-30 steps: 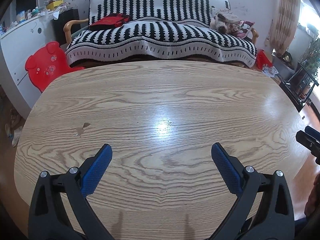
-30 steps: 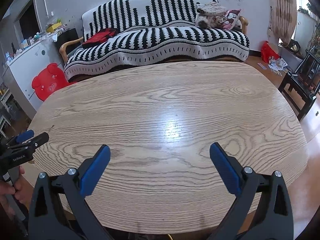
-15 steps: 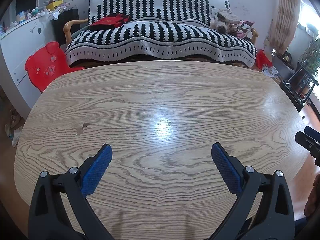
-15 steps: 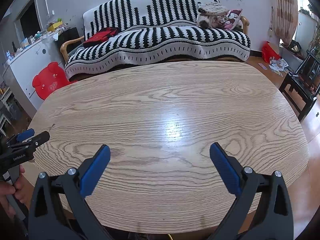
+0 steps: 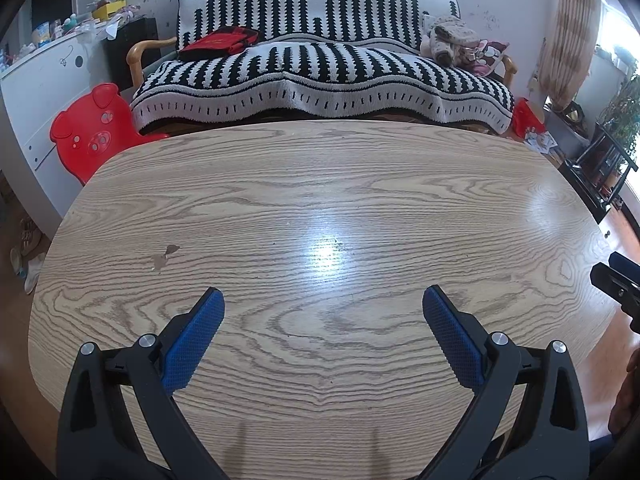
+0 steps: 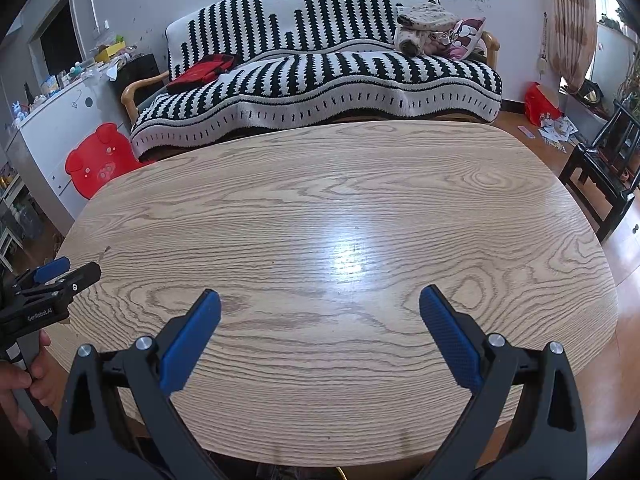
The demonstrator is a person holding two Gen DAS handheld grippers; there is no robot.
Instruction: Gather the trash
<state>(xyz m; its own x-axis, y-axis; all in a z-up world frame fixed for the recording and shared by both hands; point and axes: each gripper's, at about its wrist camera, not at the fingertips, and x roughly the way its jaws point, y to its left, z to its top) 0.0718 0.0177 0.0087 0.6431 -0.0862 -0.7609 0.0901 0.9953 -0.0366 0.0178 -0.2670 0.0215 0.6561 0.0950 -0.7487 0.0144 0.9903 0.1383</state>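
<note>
Both tools, left (image 5: 323,300) and right (image 6: 320,304), gape over a wooden table (image 5: 320,184) fronting a striped sofa (image 5: 320,68).

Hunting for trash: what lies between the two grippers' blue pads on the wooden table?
Only bare oak-grain tabletop between left gripper and right gripper, in both wrist views.

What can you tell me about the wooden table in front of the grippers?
The table is a rounded oval top in light oak-look wood with strong grain and a glossy finish that reflects a bright glare. A small dark chip mark mars its left part. It stands level, its far edge close to the striped sofa. Nothing visibly lies on it.
</note>
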